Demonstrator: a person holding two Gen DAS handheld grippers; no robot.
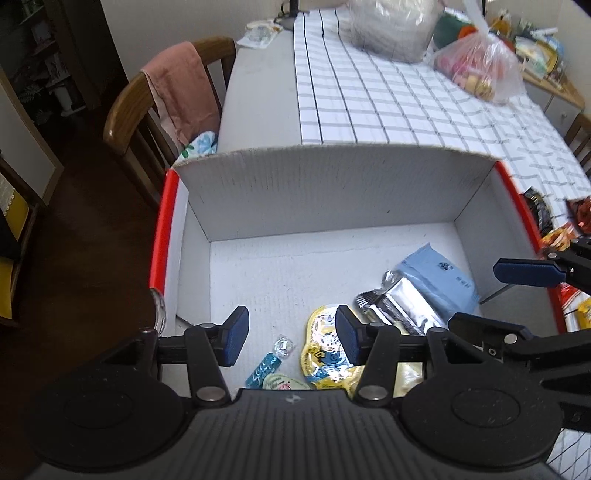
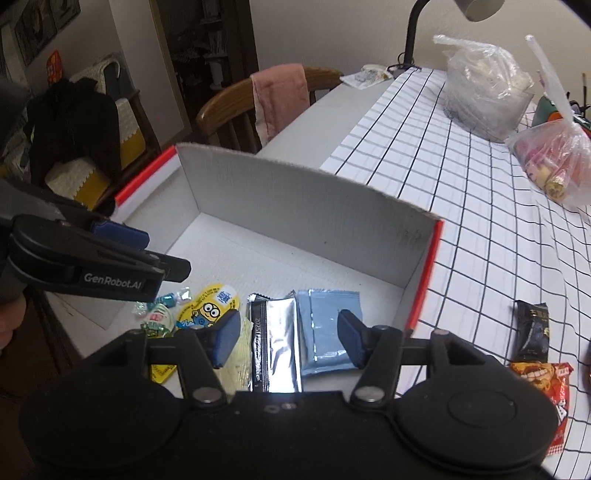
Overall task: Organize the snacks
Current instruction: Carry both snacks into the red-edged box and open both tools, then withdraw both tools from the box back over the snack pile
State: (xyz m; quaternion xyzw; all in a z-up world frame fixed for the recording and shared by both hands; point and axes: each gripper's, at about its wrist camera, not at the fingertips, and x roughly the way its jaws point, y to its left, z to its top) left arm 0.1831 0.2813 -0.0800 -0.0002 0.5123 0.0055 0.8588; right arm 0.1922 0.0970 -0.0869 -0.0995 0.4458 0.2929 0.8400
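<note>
A white cardboard box (image 1: pixel 325 192) with red edges stands on the table and holds several snacks. Inside lie a light blue packet (image 1: pixel 439 280), a silver packet (image 1: pixel 402 302), a round yellow cartoon packet (image 1: pixel 325 350) and a teal wrapped candy (image 1: pixel 266 365). My left gripper (image 1: pixel 291 338) hangs open over the box floor, nothing between its pads. My right gripper (image 2: pixel 289 339) is open above the silver packet (image 2: pixel 277 343) and the blue packet (image 2: pixel 325 325), gripping neither. Outside the box on the right lie a black packet (image 2: pixel 532 328) and a red packet (image 2: pixel 546 384).
A checked tablecloth (image 2: pixel 461 177) covers the table beyond the box. Two plastic bags (image 2: pixel 484 96) (image 2: pixel 554 158) sit at the far end beside a desk lamp (image 2: pixel 413 33). A wooden chair with a pink towel (image 1: pixel 181 92) stands at the table's left side.
</note>
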